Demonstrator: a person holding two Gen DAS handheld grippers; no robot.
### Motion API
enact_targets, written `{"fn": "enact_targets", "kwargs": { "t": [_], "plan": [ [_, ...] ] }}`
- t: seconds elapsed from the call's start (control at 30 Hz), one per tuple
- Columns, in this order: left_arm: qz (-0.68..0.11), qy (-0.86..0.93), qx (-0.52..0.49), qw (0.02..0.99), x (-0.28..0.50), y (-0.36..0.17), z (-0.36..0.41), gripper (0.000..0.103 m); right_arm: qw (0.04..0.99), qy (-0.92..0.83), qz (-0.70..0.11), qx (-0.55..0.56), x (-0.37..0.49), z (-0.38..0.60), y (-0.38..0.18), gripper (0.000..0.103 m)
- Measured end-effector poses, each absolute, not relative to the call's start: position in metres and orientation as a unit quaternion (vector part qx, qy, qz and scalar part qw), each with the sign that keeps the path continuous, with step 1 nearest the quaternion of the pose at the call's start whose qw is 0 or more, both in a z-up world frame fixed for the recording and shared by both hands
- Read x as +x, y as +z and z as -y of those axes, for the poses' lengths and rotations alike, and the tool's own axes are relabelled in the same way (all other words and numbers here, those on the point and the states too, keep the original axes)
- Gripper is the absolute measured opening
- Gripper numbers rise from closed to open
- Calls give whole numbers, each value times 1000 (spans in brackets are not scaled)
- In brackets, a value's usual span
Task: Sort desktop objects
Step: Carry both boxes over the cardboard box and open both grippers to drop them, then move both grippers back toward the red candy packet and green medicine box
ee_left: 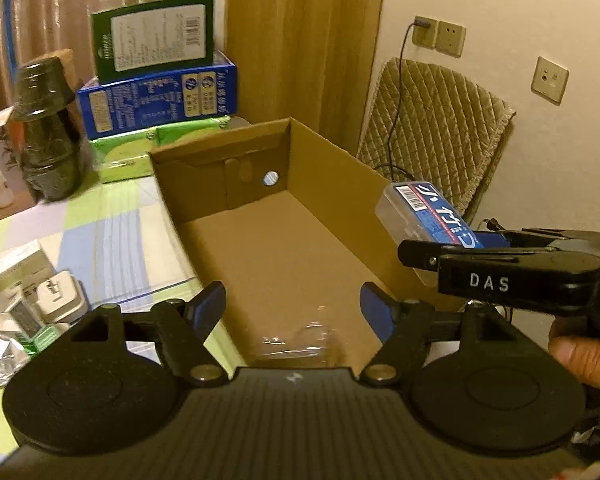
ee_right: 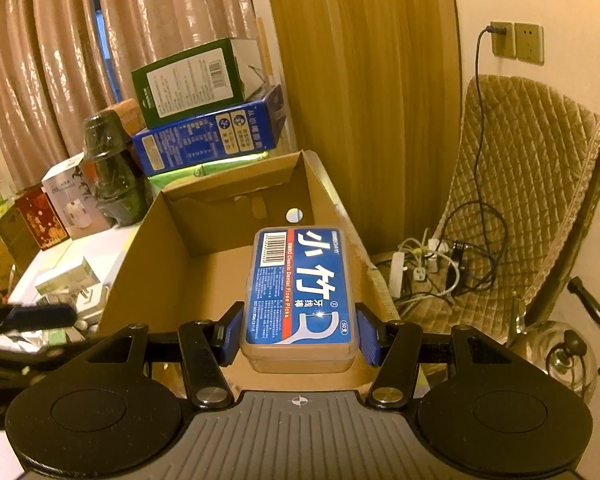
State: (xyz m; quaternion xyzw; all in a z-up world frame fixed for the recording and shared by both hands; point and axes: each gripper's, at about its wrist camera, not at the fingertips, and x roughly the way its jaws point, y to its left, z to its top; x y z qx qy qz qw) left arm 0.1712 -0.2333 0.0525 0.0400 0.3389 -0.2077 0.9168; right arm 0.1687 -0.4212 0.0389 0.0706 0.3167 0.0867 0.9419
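The right tongs (ee_right: pixel 298 336) pinch a clear case of dental floss picks (ee_right: pixel 300 300) by its long sides, the blue pads pressed against the plastic near its nearer end. The case is held flat, label up, and sticks out ahead of the tongs above the open cardboard box (ee_right: pixel 140 264). From the left wrist view it looks to hang over or just past the box's right wall; which of the two I cannot tell.

The left tongs (ee_left: pixel 292 308) are spread and hold nothing, hovering over the near end of the same box, whose floor is bare but for a scrap of clear film (ee_left: pixel 300 340) just ahead of them.

The step in hand seems to be the drop-off: one sorted item is being carried to the box. Next the right tongs would need to move left until the case is clear of the wall, lower toward the floor, then spread.

To the left of the left tongs, on the tabletop (ee_left: pixel 100 220), a white plug adapter (ee_left: pixel 60 292) and a small carton (ee_left: pixel 14 268) likely wait their turn.
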Motion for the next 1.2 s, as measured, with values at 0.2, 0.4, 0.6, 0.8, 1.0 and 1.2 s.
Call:
{"fn": "enact_targets", "kwargs": {
  "t": [0.2,0.4,0.6,0.8,1.0,1.2],
  "plan": [
    [-340,-187,9,922,152,57,207,72,944,95,-304,91,171,420,46,68],
    [-350,-159,-14,923,134,59,176,76,943,87,-298,117,150,424,56,72],
    [-355,-133,-19,925,112,60,148,83,941,91,-297,134,117,419,65,75],
    [-359,-113,-21,926,87,59,122,88,940,110,-293,134,84,397,75,83],
    [-359,-84,-26,929,61,61,88,94,939,137,-292,117,58,368,80,94],
    [-365,-47,-19,930,37,57,53,100,933,161,-307,101,43,343,73,97]
  ]
}}
